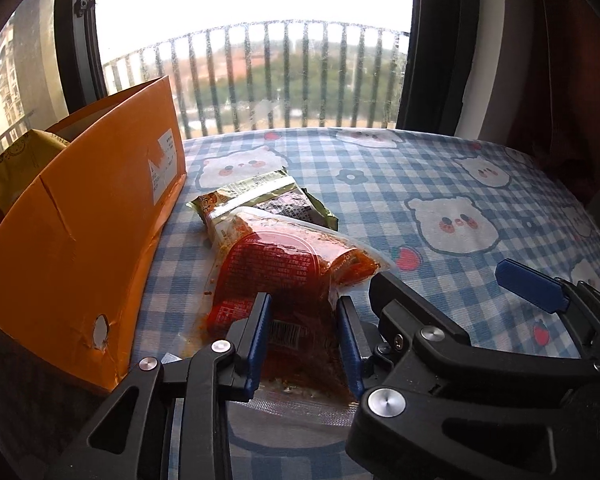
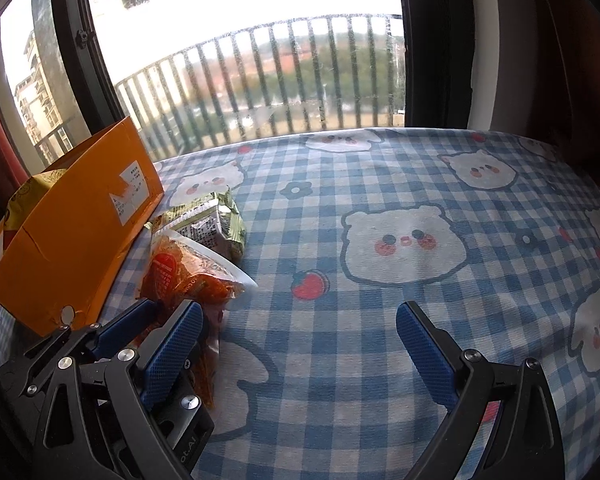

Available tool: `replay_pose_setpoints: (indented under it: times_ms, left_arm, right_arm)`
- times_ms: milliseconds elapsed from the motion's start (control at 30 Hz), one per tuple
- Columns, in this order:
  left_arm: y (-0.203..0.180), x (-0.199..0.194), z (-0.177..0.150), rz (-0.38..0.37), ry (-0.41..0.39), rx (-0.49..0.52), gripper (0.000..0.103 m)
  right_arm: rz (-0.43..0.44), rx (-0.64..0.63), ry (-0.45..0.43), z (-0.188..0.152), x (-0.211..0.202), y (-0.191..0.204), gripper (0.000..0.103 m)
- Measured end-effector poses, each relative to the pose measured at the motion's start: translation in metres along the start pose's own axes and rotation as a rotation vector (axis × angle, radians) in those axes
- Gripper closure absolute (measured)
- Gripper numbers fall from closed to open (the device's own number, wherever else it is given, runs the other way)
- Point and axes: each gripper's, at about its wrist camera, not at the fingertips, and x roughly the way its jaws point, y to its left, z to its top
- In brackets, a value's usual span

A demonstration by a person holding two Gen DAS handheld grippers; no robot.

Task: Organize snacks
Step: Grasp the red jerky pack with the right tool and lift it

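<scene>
Because the red snack pouch (image 1: 284, 280) lay flat on the checked desk (image 1: 440, 184), the left gripper (image 1: 304, 332) pinched its near end, while the right gripper (image 2: 300, 320) hung wide and empty. Beyond lay a green packet (image 1: 268, 196) beside the orange box (image 1: 80, 220), probably their destination.

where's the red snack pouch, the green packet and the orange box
red snack pouch (image 1: 276, 264): left wrist view, on its red printed label.
green packet (image 1: 256, 192): left wrist view, on its pale top face.
orange box (image 2: 80, 240): right wrist view, on its long side wall.
</scene>
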Motion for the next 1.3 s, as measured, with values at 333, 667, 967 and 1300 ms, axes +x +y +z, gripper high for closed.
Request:
replay_pose_setpoints:
  times_ms: [333,667,967,1300]
  left_arm:
    - [0.012,-0.016,-0.024,-0.056,0.055,-0.051,0.079]
    - [0.031,-0.022,-0.034,-0.043,0.093,-0.134,0.041]
    - [0.049,-0.014,-0.028,-0.004,0.124,-0.198,0.016]
    - [0.047,-0.008,-0.03,0.004,0.118,-0.146,0.013]
  right_arm:
    - [0.041,-0.018,0.035,-0.019,-0.014,0.016,0.004]
    - [0.068,-0.069,0.036,-0.021,-0.019,0.037,0.004]
    - [0.103,-0.142,0.014,-0.001,-0.004,0.056,0.004]
    - [0.133,-0.2,0.094,0.0,0.028,0.064,0.036]
